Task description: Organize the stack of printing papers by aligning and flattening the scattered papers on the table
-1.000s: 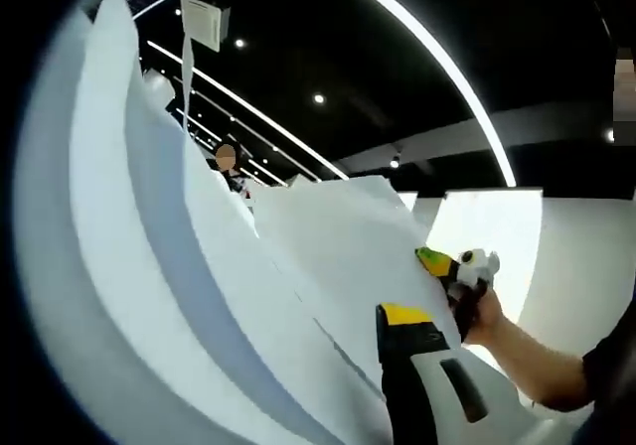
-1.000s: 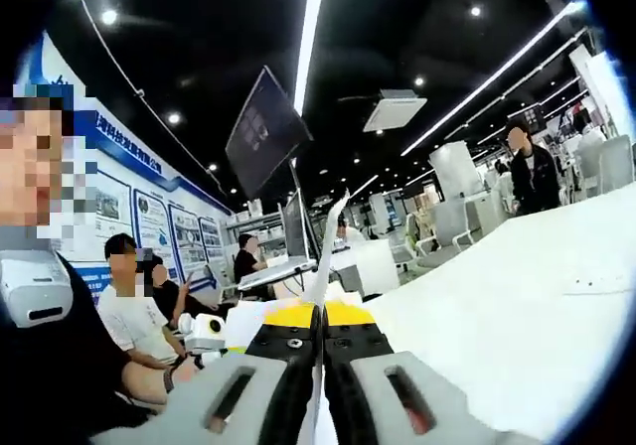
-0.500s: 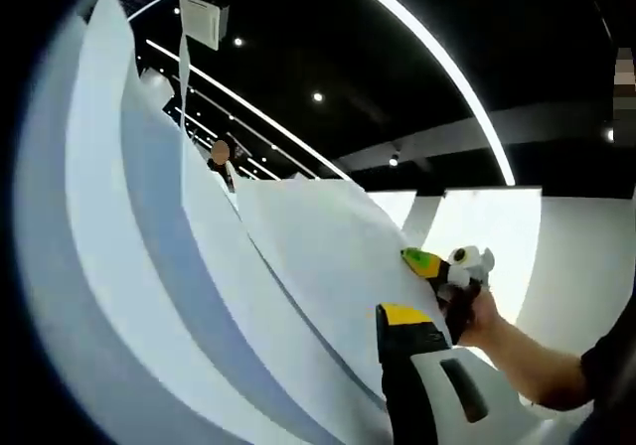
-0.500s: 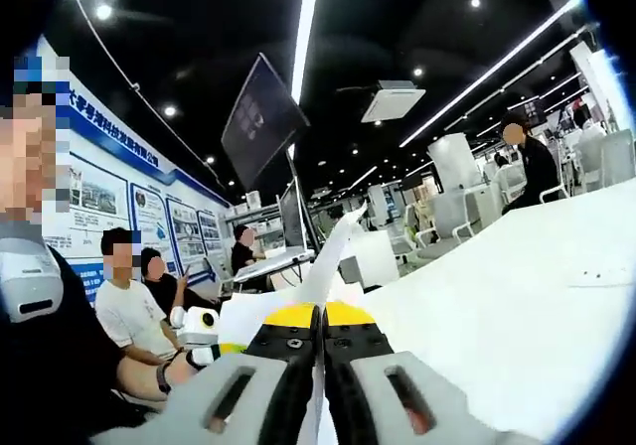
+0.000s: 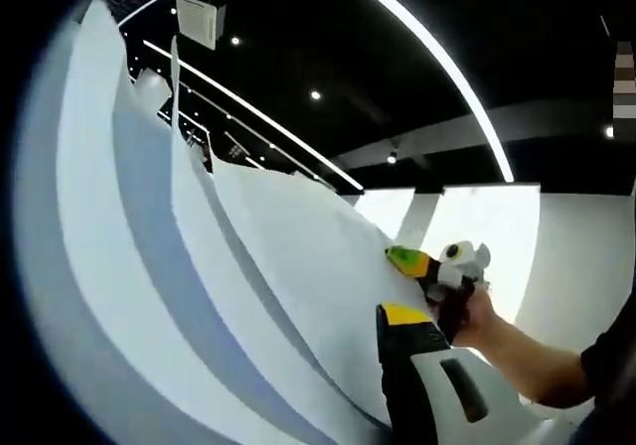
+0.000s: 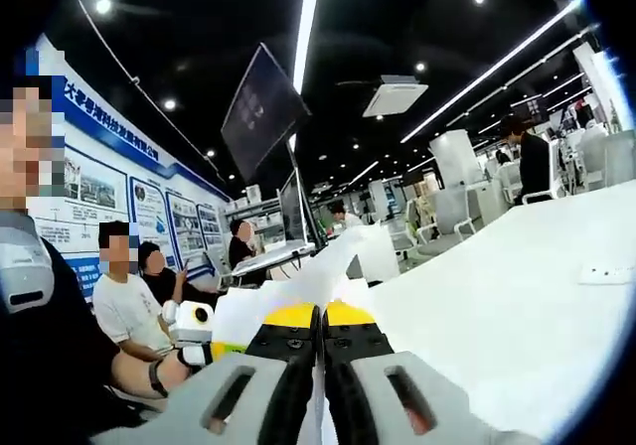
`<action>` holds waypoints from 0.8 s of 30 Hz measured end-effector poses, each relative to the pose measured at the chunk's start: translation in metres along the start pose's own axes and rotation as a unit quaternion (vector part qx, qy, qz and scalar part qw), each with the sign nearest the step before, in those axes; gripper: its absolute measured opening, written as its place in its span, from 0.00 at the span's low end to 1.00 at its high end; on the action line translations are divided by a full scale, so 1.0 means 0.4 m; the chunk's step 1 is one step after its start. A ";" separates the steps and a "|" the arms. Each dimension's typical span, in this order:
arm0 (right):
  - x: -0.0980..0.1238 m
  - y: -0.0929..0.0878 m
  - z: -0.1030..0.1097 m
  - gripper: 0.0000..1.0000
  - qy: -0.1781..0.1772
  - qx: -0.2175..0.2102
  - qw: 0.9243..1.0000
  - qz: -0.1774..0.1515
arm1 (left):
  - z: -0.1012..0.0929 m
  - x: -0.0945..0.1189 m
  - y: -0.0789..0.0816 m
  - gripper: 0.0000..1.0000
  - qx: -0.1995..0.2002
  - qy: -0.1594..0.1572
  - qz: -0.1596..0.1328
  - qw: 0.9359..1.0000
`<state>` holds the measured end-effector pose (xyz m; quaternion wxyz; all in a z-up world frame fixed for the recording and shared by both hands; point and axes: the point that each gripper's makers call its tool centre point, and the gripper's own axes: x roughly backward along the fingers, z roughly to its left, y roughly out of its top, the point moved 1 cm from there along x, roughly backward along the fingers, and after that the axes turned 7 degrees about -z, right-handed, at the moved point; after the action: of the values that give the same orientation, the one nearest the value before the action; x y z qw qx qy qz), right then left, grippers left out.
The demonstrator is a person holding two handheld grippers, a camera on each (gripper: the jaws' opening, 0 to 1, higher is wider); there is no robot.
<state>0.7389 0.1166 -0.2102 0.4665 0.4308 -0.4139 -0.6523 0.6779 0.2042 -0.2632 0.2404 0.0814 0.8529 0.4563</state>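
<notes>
Showroom strip lights run overhead as a person squares a stack of printing papers [image 5: 298, 296] lifted off the white bench [image 6: 507, 296]. Nearest in the right gripper view, the right tongs [image 6: 320, 316] stand pressed together on the stack's edge, a thin sheet rising between their yellow tips. In the left gripper view only one jaw of the left tongs [image 5: 402, 318] shows against the sheets, so whether they pinch the papers cannot be told. Beyond that jaw, the right tongs reappear, gripped by a hand [image 5: 475, 316] at the stack's far edge. Light and limp, the sheets fan and bow; they likely slide easily, so holding opposite edges suits them best. Farther off, the right gripper view alone shows seated onlookers [image 6: 129, 301] and a hanging monitor [image 6: 260, 112].
</notes>
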 end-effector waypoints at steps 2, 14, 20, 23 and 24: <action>-0.001 -0.004 0.001 0.00 0.001 0.000 1.000 0.002 | 0.000 0.000 0.000 0.32 0.001 0.000 0.000 1.000; -0.011 -0.021 0.010 0.00 0.006 -0.005 1.000 0.010 | -0.003 0.002 0.000 0.32 0.001 -0.001 -0.002 1.000; -0.017 -0.032 0.017 0.00 0.009 -0.008 1.000 0.014 | -0.003 0.003 0.000 0.32 0.001 0.000 -0.002 1.000; -0.018 -0.038 0.016 0.00 0.010 -0.010 1.000 0.016 | -0.003 0.002 -0.001 0.32 0.002 0.000 -0.002 1.000; -0.018 -0.039 0.016 0.00 0.011 -0.011 1.000 0.017 | -0.004 0.003 -0.001 0.32 0.002 0.000 -0.002 1.000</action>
<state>0.7301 0.1280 -0.2219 0.4865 0.4254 -0.4088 -0.6445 0.6764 0.2033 -0.2632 0.2416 0.0803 0.8539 0.4540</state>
